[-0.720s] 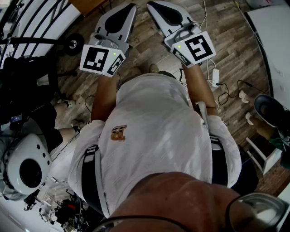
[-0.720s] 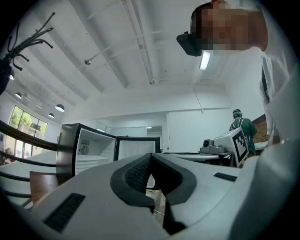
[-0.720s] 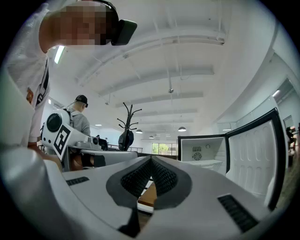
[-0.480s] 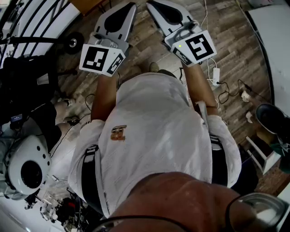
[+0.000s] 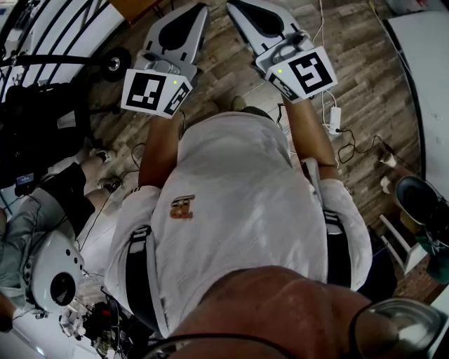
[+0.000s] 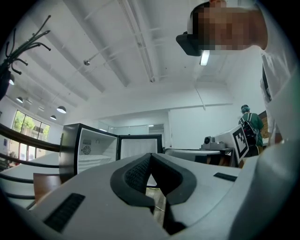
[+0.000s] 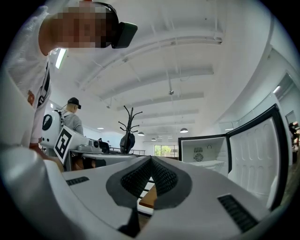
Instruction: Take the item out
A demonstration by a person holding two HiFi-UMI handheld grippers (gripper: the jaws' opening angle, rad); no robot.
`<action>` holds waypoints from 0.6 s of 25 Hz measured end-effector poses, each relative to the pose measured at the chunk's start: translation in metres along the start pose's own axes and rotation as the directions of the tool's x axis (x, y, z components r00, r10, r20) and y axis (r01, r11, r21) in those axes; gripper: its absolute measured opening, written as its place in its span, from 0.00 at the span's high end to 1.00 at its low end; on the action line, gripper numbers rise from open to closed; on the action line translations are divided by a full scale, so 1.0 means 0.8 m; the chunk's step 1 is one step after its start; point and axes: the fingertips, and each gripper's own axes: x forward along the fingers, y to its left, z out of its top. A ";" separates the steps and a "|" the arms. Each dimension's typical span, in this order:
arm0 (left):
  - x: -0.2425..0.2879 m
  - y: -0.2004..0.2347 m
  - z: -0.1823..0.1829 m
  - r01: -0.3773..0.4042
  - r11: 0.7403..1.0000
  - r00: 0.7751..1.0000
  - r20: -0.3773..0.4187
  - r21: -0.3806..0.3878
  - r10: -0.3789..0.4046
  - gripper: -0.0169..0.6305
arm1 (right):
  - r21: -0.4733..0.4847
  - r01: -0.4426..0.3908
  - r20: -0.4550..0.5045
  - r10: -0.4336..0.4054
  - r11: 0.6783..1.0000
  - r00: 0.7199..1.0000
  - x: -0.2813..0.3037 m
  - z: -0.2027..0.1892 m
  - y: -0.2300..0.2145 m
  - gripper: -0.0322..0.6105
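Observation:
Both grippers are held out level in front of the person's chest, side by side, above the wooden floor. My left gripper point(image 5: 199, 10) is shut, with nothing between its black pads point(image 6: 137, 174). My right gripper point(image 5: 236, 6) is shut and empty too. A small black fridge point(image 6: 93, 146) stands ahead with its door open; its white inside shows a shelf. The right gripper view shows the same fridge point(image 7: 204, 152) with its open door point(image 7: 257, 152) at the right. I cannot make out any item inside it. Both grippers are well short of the fridge.
A white table point(image 5: 429, 63) sits at the far right, with a power strip point(image 5: 334, 119) and cables on the floor beside it. A person in grey point(image 5: 28, 224) and a white device point(image 5: 55, 272) are at the left. A coat rack point(image 7: 127, 125) stands beyond.
Both grippers have stayed almost still. At the left a person in grey has come into view and the white device has shifted down; a shoe at the right has slid down.

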 end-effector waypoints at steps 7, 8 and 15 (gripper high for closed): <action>0.019 -0.001 0.003 -0.029 0.999 1.000 -0.006 0.023 0.029 0.95 | 0.000 -0.022 0.004 0.022 1.000 1.000 -0.004 0.002 -0.020 0.90; 0.023 -0.001 0.002 -0.034 0.999 0.999 -0.007 0.025 0.034 0.95 | 0.000 -0.026 0.005 0.026 1.000 1.000 -0.004 0.001 -0.024 0.90; 0.085 0.001 -0.018 -0.061 0.998 0.998 -0.015 0.022 0.061 0.95 | 0.011 -0.052 -0.005 0.052 0.999 0.999 -0.008 -0.015 -0.088 0.90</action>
